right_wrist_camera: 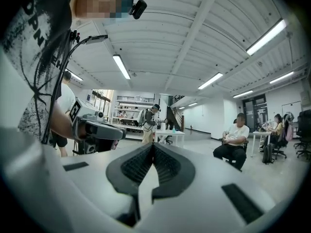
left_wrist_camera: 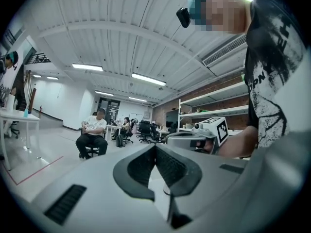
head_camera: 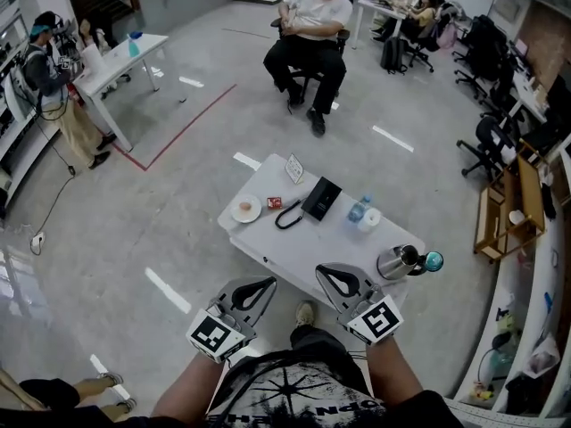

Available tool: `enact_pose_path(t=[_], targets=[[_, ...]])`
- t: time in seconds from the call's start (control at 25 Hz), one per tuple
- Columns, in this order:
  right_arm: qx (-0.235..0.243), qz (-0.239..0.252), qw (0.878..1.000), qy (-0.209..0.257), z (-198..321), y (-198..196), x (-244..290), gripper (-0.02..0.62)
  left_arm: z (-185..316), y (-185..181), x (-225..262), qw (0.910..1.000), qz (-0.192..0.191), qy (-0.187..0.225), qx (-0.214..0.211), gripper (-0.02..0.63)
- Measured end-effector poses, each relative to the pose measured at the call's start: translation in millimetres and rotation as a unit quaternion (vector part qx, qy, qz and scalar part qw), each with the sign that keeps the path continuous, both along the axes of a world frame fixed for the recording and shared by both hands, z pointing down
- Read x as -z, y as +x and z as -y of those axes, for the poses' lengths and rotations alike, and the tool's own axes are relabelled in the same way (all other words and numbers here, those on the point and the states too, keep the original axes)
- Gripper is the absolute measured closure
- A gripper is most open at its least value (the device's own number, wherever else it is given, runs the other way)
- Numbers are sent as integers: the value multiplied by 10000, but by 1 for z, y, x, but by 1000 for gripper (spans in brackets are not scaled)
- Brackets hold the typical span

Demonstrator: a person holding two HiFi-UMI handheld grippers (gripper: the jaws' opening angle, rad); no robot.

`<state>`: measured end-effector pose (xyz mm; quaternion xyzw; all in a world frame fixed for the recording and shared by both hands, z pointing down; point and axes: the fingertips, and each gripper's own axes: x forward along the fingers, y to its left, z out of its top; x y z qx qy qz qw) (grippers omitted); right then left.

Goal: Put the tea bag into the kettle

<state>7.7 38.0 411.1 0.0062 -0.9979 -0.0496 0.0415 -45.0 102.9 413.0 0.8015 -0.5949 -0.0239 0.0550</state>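
Left claw (head_camera: pixel 260 285): clenched. Jaws pressed tog in the left gripper view, nothing btwn them. Held level over the near edge of the table (head_camera: pixel 285 239).
Right claw (head_camera: pixel 332 275): same deal, jaws closed tight on nothing in the right gripper view. Sits just beside the left one; both point across the table.
Tea bag (head_camera: pixel 274 202): small red packet, prob the tea bag. Lies flat on the tabletop btwn the plate and the black box. Neither claw touches it and it's well apart from both.
Kettle (head_camera: pixel 399 262): shiny metal, at the near right corner of the table, w/ a teal knob (head_camera: pixel 433 260) at its right end. Near the right claw but not touching, and well apart from the tea bag. Can't tell if the lid is on or off.
Plate (head_camera: pixel 256 214): white w/ smth round and pale brown on it, just left of the tea bag.
Black box (head_camera: pixel 321 198): right of the tea bag, w/ a dark cord looping off its left side.
Card (head_camera: pixel 294 168): small, white, propped up at the far edge.
Bottle (head_camera: pixel 358 209): clear w/ blue, touching a white round thing (head_camera: pixel 369 219). Can't tell what that is.
Bg ppl: seated person (head_camera: pixel 312 25) in a white top on a chair beyond the table. Standing person (head_camera: pixel 53 78) by another white table at far left.
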Motion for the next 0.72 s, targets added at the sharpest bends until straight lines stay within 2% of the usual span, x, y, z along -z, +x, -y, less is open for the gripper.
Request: enact_pose_path(t=[0.16, 0.44, 0.6, 0.72], targets=[[204, 21, 9998, -10, 45, -12, 2, 586, 46, -15, 8, 9996, -165, 16, 248, 600], [416, 38, 9991, -75, 115, -20, -1, 586, 110, -24, 3, 9985, -17, -80, 538, 600], [651, 186, 9977, -53, 136, -34, 0, 586, 140, -33, 8, 9977, 95, 55, 663, 600], [675, 73, 9976, -113, 151, -43, -11, 586, 155, -38, 7, 9974, 52, 80, 714, 600]])
